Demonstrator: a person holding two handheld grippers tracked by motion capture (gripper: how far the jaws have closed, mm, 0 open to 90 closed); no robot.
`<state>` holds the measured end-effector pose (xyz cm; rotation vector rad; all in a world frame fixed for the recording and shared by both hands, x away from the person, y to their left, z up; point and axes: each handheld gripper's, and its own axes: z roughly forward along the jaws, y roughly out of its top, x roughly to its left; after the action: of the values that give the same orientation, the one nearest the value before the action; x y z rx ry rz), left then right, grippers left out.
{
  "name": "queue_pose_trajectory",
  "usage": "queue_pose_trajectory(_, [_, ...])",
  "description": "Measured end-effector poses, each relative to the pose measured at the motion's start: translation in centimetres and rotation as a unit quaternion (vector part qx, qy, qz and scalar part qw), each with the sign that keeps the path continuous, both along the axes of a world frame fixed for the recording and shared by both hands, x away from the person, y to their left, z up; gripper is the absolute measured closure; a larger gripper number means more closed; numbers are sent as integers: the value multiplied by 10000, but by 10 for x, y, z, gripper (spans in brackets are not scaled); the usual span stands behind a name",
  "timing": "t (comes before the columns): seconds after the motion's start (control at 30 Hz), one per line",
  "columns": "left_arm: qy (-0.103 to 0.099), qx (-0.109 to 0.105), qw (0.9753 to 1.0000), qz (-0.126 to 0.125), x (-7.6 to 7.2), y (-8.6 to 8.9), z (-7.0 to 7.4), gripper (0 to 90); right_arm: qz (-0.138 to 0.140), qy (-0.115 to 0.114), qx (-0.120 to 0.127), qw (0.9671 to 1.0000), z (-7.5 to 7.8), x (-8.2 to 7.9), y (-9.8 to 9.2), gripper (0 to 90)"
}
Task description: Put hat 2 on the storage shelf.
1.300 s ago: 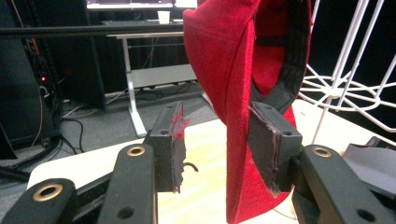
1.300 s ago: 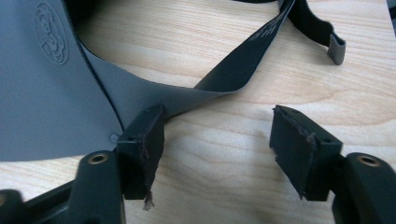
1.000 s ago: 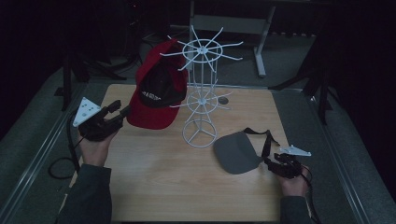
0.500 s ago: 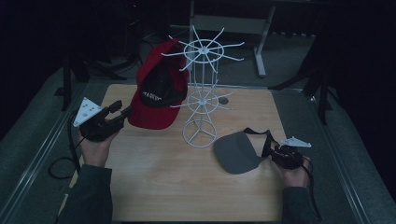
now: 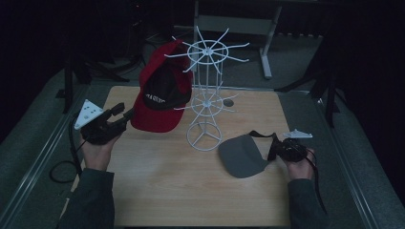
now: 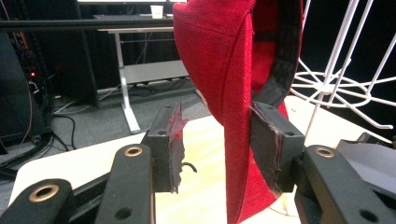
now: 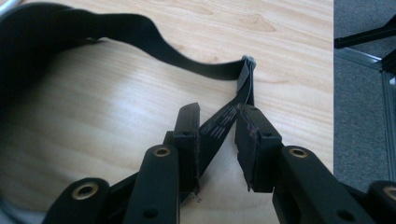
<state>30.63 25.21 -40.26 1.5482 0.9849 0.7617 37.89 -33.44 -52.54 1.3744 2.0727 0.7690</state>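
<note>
Two caps: the red cap hangs on the one rack near the table's far edge, its brim between my left fingers, still open. My right fingers, open, straddle the grey cap's strap near the right edge.

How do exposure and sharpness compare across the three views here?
High view: underexposed, dim and murky, surroundings nearly black; the red cap, white wire rack and grey cap are readable but soft. Left gripper view: brighter, the cap's brim sharp between the open jaws, the background desk dark. Right gripper view: well lit, wood grain crisp, the black strap legible, the near jaw bases slightly blurred.
</note>
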Motion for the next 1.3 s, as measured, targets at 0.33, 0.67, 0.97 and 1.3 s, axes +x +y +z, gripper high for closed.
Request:
queue_pose_trajectory(0.33, [9, 23, 10000, -1, 0, 1, 0, 557, -93, 250, -101, 9996, 2, 29, -3, 701])
queue_pose_trajectory(0.67, [22, 26, 10000, -6, 0, 2, 0, 556, -79, 816, -224, 9964, -1, 52, -2, 708])
queue_pose_trajectory(0.97, [25, 6, 10000, -22, 0, 2, 0, 556, -85, 1149, -251, 9930, -4, 63, -1, 724])
queue_pose_trajectory(1.3, [15, -1, 10000, -13, -1, 3, 0, 556, -186, 1387, -92, 9901, -10, 68, -2, 735])
